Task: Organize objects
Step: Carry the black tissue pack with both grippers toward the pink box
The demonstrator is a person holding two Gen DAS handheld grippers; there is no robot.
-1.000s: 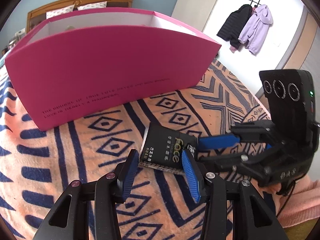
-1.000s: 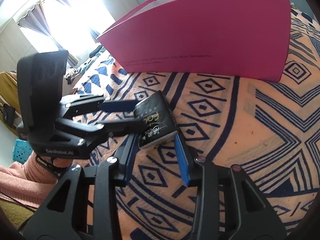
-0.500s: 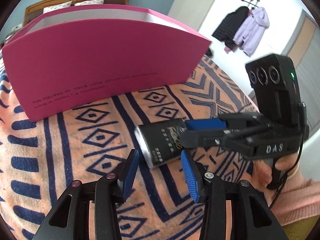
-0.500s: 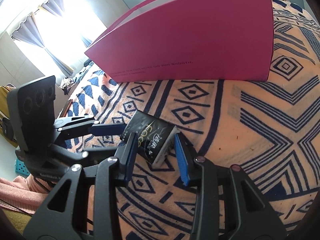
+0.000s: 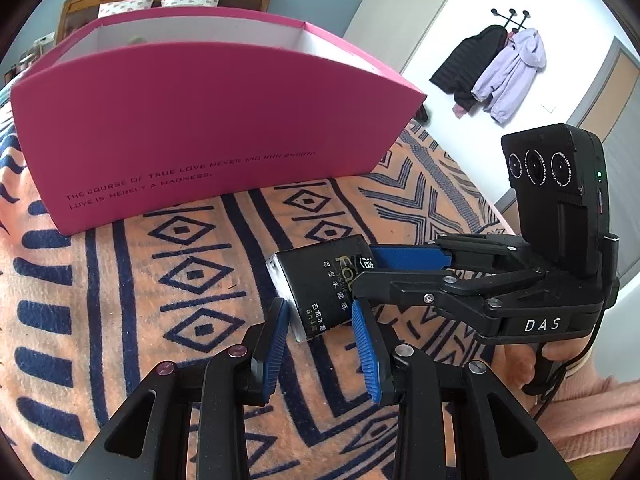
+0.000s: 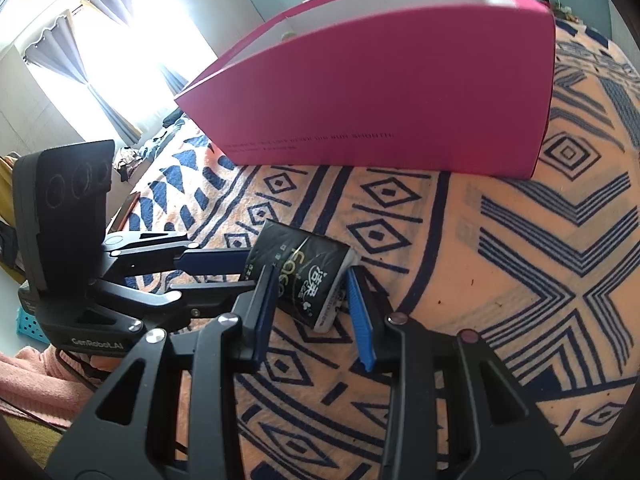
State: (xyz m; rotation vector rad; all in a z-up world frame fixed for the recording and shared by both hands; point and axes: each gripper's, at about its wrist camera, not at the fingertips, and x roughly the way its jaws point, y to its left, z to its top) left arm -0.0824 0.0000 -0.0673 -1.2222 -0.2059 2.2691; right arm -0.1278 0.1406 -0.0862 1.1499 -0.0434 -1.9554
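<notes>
A tall pink box with an open top and white inner walls stands on the patterned blanket toward the headboard end of the bed; its curved front carries a line of small print. A divider shows inside near its right end, and something pale just peeks over the rim in the larger compartment, too hidden to name. In front of the box, apart from it, a black tissue pack sits on the blanket with both tools on it. The left gripper points down at the pack's near end, its blue pads set to either side of that end; its jaws have come almost together, and the pads look to be at the pack's sides, though the contact itself is hard to read. The right gripper reaches in from the other side, its jaws closing with the crumpled pack between the pads and squeezed there. A pink sleeve shows behind it. Between pack and box lies a bare strip of blanket; to the right the blanket runs open toward the bed's edge, beyond which coats hang on a white wall. On the left side a bright curtained window lies past the bed's far edge.
</notes>
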